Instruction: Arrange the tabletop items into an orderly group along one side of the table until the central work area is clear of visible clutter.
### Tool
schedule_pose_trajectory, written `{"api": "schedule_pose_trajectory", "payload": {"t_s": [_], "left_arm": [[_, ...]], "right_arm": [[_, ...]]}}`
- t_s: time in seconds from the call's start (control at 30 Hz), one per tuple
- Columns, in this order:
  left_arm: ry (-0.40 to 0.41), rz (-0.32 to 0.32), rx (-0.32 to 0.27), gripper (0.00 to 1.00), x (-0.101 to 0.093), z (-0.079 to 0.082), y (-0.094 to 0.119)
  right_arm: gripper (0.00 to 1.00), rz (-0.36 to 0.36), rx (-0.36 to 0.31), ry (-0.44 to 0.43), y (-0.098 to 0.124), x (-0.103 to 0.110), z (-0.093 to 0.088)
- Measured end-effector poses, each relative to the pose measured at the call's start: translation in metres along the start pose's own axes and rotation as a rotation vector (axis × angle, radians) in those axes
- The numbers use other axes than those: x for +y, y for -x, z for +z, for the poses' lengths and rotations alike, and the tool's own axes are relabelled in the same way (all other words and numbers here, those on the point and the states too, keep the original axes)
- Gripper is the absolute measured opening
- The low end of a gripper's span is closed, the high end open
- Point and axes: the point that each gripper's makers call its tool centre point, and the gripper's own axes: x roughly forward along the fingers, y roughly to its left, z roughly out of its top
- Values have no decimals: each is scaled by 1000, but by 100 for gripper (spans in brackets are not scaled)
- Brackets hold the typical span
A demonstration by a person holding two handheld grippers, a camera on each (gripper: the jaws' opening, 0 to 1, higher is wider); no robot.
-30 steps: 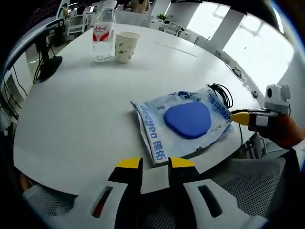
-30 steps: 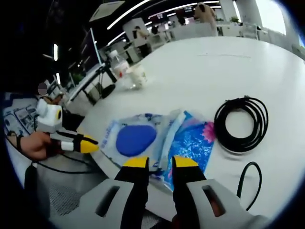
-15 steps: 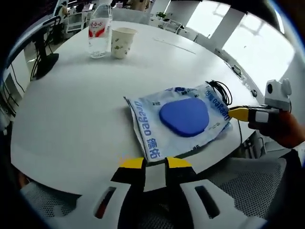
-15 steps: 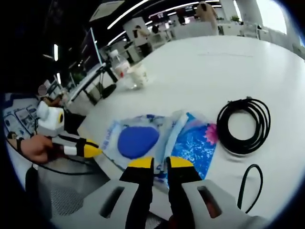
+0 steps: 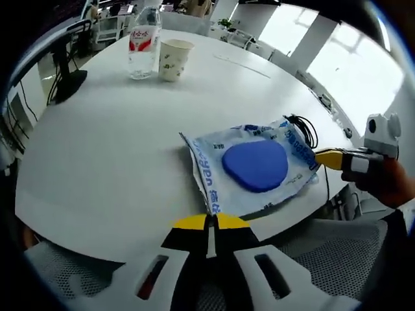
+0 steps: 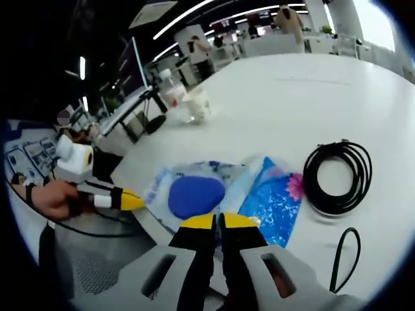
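A clear plastic packet (image 5: 214, 175) printed in blue, holding a blue pad (image 5: 256, 165), lies near the table's front edge. My left gripper (image 5: 209, 222) is shut, its yellow tips right at the packet's near corner; I cannot tell if they pinch it. In the right gripper view the same packet (image 6: 159, 188) overlaps a second blue flowered packet (image 6: 275, 201). My right gripper (image 6: 217, 221) is shut at their near edge. Each gripper appears in the other's view: the right gripper (image 5: 331, 157) at the packet's right side, the left gripper (image 6: 123, 199) at its left.
A water bottle (image 5: 144, 45) and a paper cup (image 5: 174, 60) stand together at the far side. A coiled black cable (image 6: 337, 175) lies right of the packets, with another cable loop (image 6: 343, 259) nearer. A black stand (image 5: 65, 81) sits at the left edge.
Both grippers' jaws have closed from slightly apart to shut. Both views have shifted a little; the packets, cable, bottle and cup have stayed in place on the table.
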Motion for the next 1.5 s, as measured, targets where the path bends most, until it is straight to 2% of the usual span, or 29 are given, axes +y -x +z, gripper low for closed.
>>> {"api": "schedule_pose_trajectory", "payload": {"t_s": [0.2, 0.3, 0.47, 0.77, 1.0, 1.3, 1.5], "left_arm": [[37, 13, -15, 0, 5, 1, 2], [74, 21, -19, 0, 10, 0, 0], [93, 30, -20, 1, 13, -1, 1], [86, 32, -9, 4, 13, -3, -2], [75, 33, -7, 3, 13, -3, -2], [64, 27, -23, 0, 10, 1, 1], [73, 39, -25, 0, 13, 1, 1]], "right_arm": [[0, 8, 4, 11, -3, 4, -1], [1, -1, 22, 3, -6, 1, -8], [1, -18, 57, -6, -5, -4, -18], [7, -23, 90, -5, -9, -5, -25], [3, -16, 98, 12, -10, -3, -25], [0, 3, 66, 51, -8, 5, -13], [0, -10, 85, 36, -9, 1, -21]]}}
